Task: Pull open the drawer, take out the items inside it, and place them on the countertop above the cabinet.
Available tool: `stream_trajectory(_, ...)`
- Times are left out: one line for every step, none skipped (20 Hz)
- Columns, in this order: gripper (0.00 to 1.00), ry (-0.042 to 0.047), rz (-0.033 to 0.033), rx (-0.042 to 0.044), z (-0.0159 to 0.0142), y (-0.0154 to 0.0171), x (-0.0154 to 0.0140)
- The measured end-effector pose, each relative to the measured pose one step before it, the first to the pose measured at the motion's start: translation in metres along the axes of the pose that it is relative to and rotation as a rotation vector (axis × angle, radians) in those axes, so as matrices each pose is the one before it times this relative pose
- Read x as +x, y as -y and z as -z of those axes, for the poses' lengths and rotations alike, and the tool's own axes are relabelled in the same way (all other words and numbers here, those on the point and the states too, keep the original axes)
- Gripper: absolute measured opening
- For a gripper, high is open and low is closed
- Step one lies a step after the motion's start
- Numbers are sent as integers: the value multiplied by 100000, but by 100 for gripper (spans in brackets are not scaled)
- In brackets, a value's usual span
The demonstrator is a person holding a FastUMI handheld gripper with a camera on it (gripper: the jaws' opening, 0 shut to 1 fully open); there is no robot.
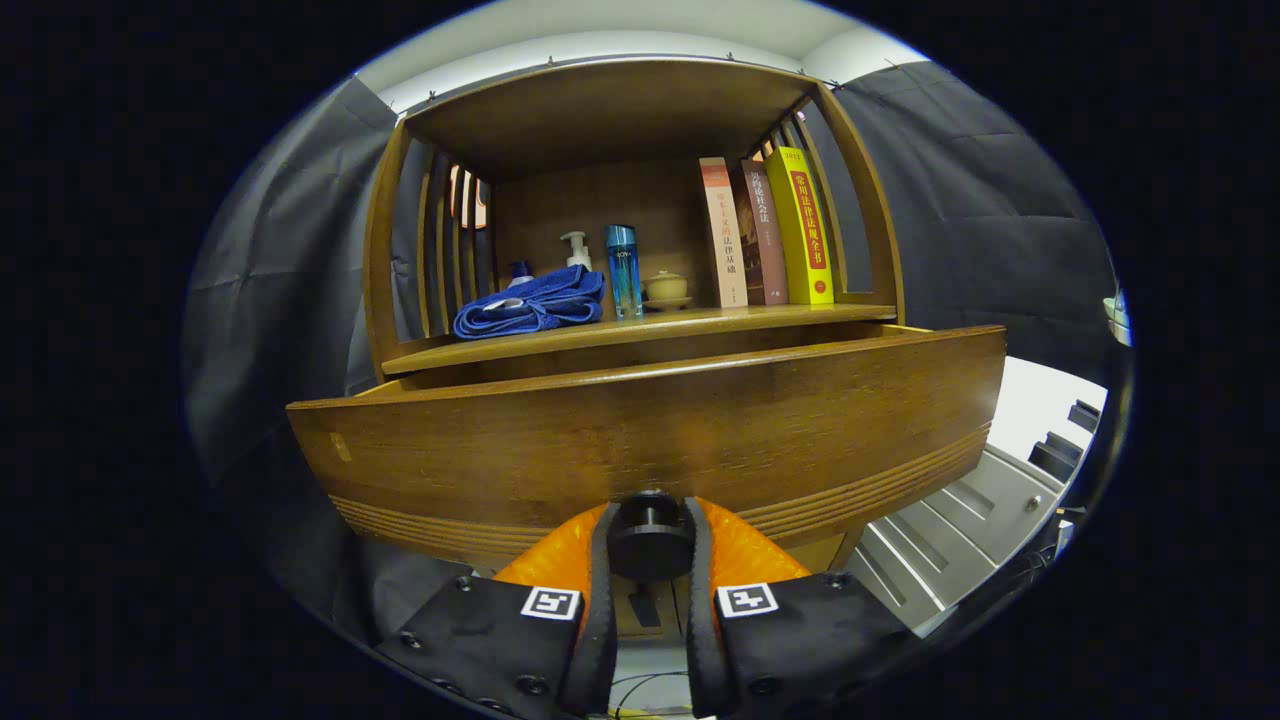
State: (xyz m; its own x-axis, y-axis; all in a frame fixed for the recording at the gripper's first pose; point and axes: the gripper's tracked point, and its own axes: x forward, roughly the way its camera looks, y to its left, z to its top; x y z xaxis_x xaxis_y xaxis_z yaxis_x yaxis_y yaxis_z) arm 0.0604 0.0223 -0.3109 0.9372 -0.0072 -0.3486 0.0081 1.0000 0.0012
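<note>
My gripper [648, 540] is shut on the round dark knob [650, 535] of the wooden drawer [640, 440], with one finger pressing on each side of it. The drawer front stands pulled out from the cabinet, close ahead of the camera. A gap shows between the drawer's top edge and the countertop [640, 325] above it. What lies inside the drawer is hidden behind its front panel. On the countertop, beyond the fingers, rest a folded blue cloth [530, 305], a white pump bottle [576, 250], a blue bottle [623, 270] and a small lidded cup [665, 288].
Three upright books [765, 235] stand on the right of the countertop, under a wooden upper shelf [610, 110] with slatted sides. Black cloth hangs on both sides of the cabinet. A grey panelled surface [960, 520] lies low on the right.
</note>
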Motion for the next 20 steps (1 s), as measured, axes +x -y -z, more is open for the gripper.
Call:
stream_trajectory(36, -7, -134, -827, -13, -47, -445)
stream_trajectory(37, 544, -137, -176, -36, 48, -526)
stream_trajectory(36, -127, -148, 803, 40, 29, -312)
stream_trajectory(36, -154, -54, 754, 81, 67, -271)
stream_trajectory(36, 44, -29, 95, 48, 19, -330)
stream_trajectory(36, -138, 15, 135, 35, 45, -107)
stream_trajectory(36, -92, -9, 565, 89, -4, -131)
stream_trajectory(37, -16, -19, 1276, 174, 40, -228)
stream_trajectory(36, -993, -66, 1621, 344, 39, -29)
stream_trajectory(37, -940, -120, 1224, 598, 138, -68)
stream_trajectory(37, 460, -166, 940, -68, 119, -151)
stream_trajectory(37, 348, 250, -208, 91, 40, 117)
stream_trajectory(36, 1843, -400, -130, -141, -25, -561)
stream_trajectory(37, 71, -250, -42, -39, 53, 236)
stream_trajectory(36, 1127, -59, 278, -133, 10, -81)
stream_trajectory(37, -894, -271, -227, 326, -103, 162)
stream_trajectory(37, 810, -262, -48, -250, 33, -174)
stream_trajectory(39, -719, -176, -136, 194, -54, 184)
stream_trajectory(40, 20, -5, 20, -73, 69, 115)
stream_trajectory(42, -101, -35, -326, 35, -26, -221)
